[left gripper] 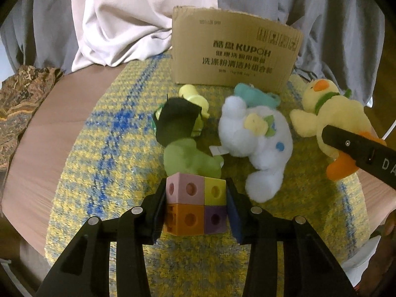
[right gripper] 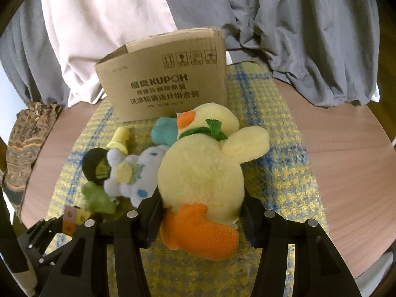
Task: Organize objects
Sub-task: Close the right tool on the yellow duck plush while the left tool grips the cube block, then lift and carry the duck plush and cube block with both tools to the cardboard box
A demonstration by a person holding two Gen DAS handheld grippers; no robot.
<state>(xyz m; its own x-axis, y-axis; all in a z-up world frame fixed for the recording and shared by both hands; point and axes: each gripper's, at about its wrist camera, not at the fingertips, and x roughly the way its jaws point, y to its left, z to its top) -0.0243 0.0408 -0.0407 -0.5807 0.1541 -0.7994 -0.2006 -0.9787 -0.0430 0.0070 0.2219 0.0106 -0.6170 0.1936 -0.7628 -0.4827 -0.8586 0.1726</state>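
While the cardboard box [left gripper: 235,57] stands at upper centre of the frame, its contents cannot be told | left gripper [left gripper: 196,209]: fingers clamped on block cube [left gripper: 196,205], lower centre | right gripper [right gripper: 201,212]: fingers clamped on yellow duck plush [right gripper: 205,173], centre | white plush [left gripper: 257,136] and green plush [left gripper: 188,153] lie on mat [left gripper: 99,160] before box

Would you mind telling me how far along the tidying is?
Nothing looks put away yet. In hand: the left gripper clamps the block cube, the right gripper the duck. Left on the mat: green toy, white toy, teal toy, near the box.
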